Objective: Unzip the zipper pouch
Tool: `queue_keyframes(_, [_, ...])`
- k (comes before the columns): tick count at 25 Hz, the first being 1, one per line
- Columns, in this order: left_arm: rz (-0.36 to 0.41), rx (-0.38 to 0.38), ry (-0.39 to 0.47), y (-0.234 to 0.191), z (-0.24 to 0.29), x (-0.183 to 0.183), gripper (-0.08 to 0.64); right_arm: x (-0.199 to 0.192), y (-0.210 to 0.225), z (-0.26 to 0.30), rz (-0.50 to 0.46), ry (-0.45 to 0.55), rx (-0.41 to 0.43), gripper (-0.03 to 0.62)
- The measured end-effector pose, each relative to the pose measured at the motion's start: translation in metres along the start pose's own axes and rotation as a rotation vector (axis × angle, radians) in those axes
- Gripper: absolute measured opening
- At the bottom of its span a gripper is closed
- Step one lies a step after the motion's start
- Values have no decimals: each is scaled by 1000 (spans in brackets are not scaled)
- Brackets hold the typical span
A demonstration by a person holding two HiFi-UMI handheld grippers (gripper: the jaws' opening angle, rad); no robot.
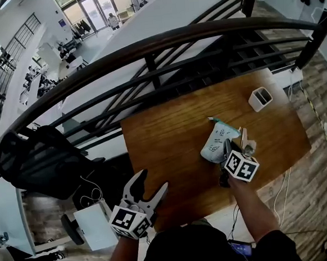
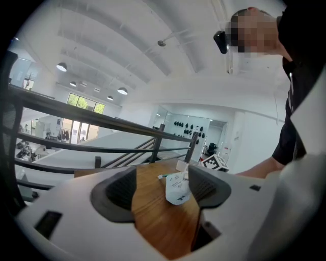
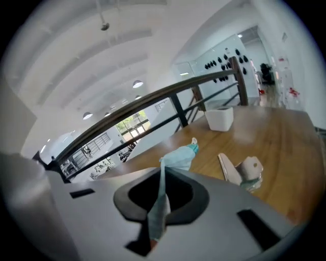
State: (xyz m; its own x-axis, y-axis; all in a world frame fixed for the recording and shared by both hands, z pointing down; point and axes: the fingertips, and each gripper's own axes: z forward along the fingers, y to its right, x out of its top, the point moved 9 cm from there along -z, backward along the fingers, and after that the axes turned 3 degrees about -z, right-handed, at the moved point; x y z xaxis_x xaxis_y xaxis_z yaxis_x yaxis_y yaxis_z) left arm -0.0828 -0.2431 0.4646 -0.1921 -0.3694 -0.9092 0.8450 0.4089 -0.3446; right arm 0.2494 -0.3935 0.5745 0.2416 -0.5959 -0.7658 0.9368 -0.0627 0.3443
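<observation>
The right gripper [image 3: 159, 216] has its jaws pinched together on an edge of the teal zipper pouch [image 3: 179, 157], which hangs over the wooden table [image 3: 277, 135]. A white rectangular container [image 3: 220, 118] stands farther back, near the dark railing [image 3: 153, 99].

Thin cloth pouch [image 1: 216, 142] — smooth wooden table [image 1: 165, 149]
</observation>
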Motion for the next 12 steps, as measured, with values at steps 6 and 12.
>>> queue_keyframes(6, [-22,-69,-23,-4,-5,-2,310,-13,-53,-49,-297,70,170,5])
queue_keyframes(12, [-7,-198,-92,0,-1,-9,310,-24,-96,-102,-587,134,367,3])
